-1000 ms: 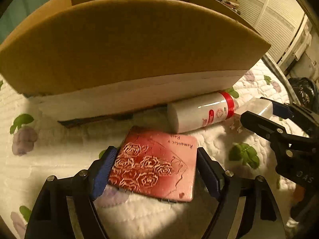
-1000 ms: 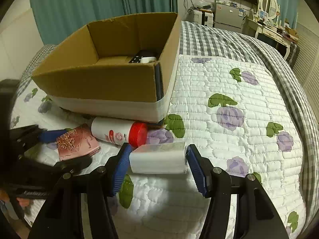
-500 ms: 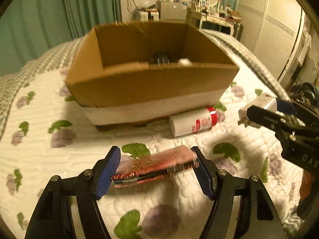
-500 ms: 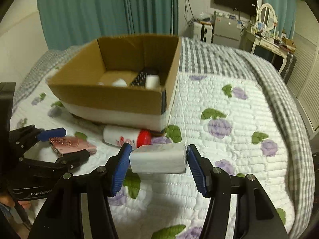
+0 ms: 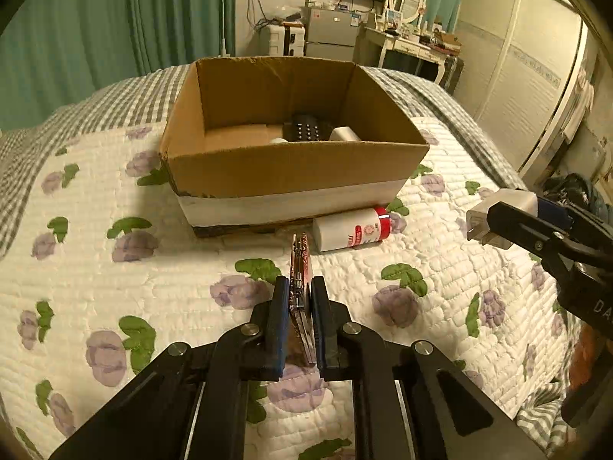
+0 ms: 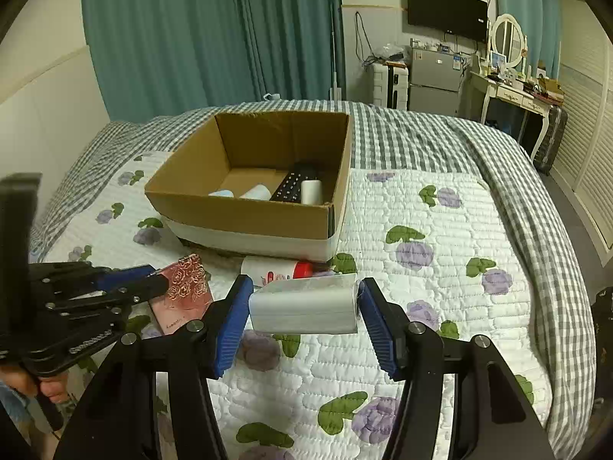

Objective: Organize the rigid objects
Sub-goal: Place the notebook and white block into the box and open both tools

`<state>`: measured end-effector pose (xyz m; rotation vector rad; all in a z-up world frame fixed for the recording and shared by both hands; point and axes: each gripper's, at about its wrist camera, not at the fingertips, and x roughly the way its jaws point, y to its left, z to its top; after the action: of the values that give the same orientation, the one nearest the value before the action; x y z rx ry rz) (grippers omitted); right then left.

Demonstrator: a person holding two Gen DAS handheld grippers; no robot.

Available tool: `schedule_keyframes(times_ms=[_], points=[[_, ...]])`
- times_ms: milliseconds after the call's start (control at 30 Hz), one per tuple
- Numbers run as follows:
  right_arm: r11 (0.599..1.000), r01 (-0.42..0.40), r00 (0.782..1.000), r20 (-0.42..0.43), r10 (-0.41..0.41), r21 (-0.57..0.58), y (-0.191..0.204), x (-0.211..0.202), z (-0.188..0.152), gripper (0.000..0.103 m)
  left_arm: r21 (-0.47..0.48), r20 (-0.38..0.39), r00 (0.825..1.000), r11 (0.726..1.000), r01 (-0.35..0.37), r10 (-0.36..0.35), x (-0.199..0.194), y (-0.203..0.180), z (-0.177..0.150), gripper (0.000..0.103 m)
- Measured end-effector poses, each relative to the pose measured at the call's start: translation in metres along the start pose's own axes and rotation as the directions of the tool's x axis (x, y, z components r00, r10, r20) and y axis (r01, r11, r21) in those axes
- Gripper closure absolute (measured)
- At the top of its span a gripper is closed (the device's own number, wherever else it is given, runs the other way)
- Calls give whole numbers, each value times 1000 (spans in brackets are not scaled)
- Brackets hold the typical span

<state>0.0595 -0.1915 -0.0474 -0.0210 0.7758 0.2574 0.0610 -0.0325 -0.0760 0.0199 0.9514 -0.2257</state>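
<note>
My left gripper (image 5: 299, 291) is shut on a flat pink rose-embossed case (image 5: 300, 268), held edge-on above the quilt; the case also shows in the right wrist view (image 6: 184, 295). My right gripper (image 6: 304, 303) is shut on a white rectangular block (image 6: 304, 303), lifted above the bed; the block also shows in the left wrist view (image 5: 498, 214). An open cardboard box (image 5: 291, 176) sits ahead and holds a black remote (image 6: 293, 188) and white cylinders (image 6: 311, 191). A white bottle with a red cap (image 5: 350, 229) lies against the box front.
The bed has a white floral quilt (image 6: 440, 268) and a grey checked blanket (image 6: 421, 138) behind the box. Green curtains, a fridge, a desk with a mirror and a TV stand at the far wall.
Both grippers have risen and pulled back from the box with their objects. The left gripper rolled, so the pink case turned from flat to edge-on. The box interior came into view.
</note>
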Motion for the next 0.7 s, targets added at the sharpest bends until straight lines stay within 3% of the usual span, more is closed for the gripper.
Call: schedule_keyframes(times_ms=[200, 333, 533, 633, 700], points=[[1000, -2, 1000, 0, 2, 6, -2, 0, 1, 46, 2, 19, 1000, 1000, -10, 10, -12, -1, 5, 92], [1000, -17, 999, 28, 17, -7, 1, -6, 15, 46, 12, 109, 993, 999, -48, 47, -41, -4, 26, 92], [998, -46, 991, 123, 52, -48, 8, -14, 73, 46, 18, 254, 967, 1000, -17, 12, -81, 0, 92, 92], [996, -64, 987, 140, 73, -68, 10, 2, 105, 46, 41, 284, 958, 998, -46, 32, -68, 0, 128, 92], [995, -71, 989, 123, 80, -73, 9, 28, 122, 46, 39, 268, 962, 998, -56, 44, -43, 3, 145, 92]])
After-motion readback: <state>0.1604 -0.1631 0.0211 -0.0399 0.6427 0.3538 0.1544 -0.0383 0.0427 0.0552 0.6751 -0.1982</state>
